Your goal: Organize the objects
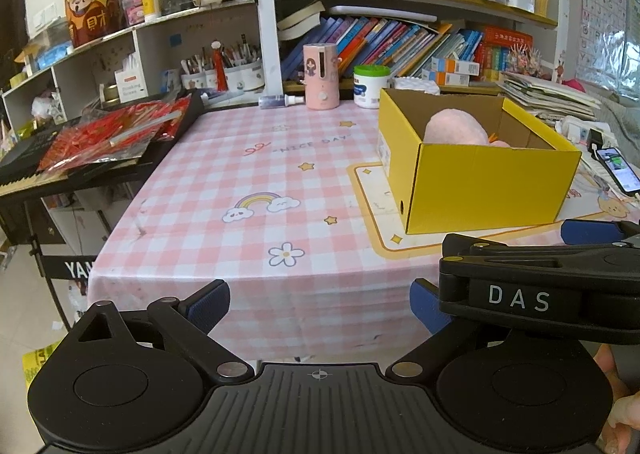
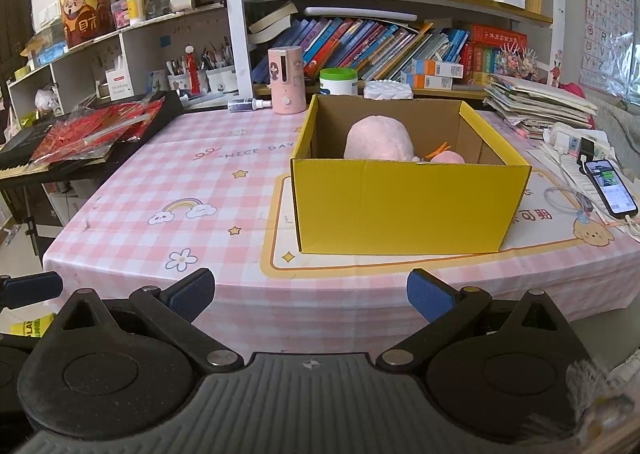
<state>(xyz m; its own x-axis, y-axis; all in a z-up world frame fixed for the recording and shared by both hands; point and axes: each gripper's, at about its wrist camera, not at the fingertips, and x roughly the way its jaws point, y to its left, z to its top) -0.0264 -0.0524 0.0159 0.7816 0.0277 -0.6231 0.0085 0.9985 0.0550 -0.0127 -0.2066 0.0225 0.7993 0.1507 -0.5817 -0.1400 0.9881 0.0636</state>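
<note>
An open yellow cardboard box (image 1: 476, 190) (image 2: 404, 210) stands on the pink checked table, on a cream mat. Inside it lies a pink plush toy (image 1: 456, 128) (image 2: 378, 140), partly hidden by the box wall, with a bit of orange beside it. My left gripper (image 1: 320, 308) hovers open before the table's front edge, nothing between its blue pads. My right gripper (image 2: 310, 292) is open too, held in front of the box and empty. The right gripper's black body (image 1: 540, 286) crosses the left wrist view at the right.
At the table's back stand a pink cylinder (image 2: 285, 80), a white jar with a green lid (image 2: 338, 81) and a small spray bottle (image 2: 250, 104). Red packets (image 2: 100, 130) lie on a black keyboard at left. A phone (image 2: 610, 190), cables and stacked papers sit at right.
</note>
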